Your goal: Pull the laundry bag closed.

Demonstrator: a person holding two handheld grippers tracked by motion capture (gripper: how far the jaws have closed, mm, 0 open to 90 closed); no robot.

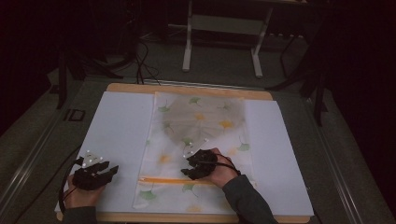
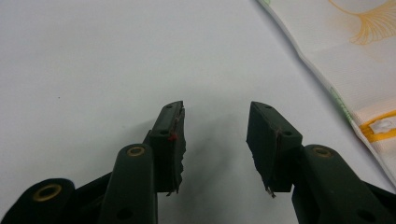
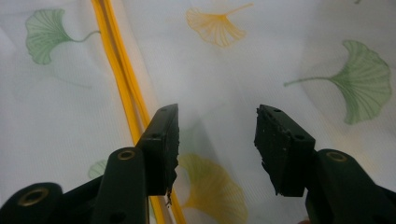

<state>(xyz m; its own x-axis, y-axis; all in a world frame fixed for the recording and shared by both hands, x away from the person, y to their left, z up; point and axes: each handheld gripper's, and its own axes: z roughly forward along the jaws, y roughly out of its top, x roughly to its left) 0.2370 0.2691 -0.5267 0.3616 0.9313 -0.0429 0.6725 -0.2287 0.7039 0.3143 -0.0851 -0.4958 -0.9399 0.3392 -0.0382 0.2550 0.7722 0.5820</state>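
A white fabric bag (image 1: 198,144) printed with green and yellow ginkgo leaves lies flat in the middle of the table, with an orange zipper (image 1: 170,179) running across its near end. My right gripper (image 1: 189,172) hovers open just above the bag near the zipper (image 3: 122,79), nothing between its jaws. My left gripper (image 1: 109,171) rests open over the white sheet (image 1: 116,135) to the left of the bag, jaws empty. In the left gripper view the bag's edge (image 2: 355,60) lies to the right of the gripper (image 2: 215,135).
A white sheet covers a wooden board (image 1: 187,88) on the table. Beyond the far edge stand white table legs (image 1: 187,37) and dark cables on the floor. Bare white sheet (image 1: 280,149) lies to the right of the bag.
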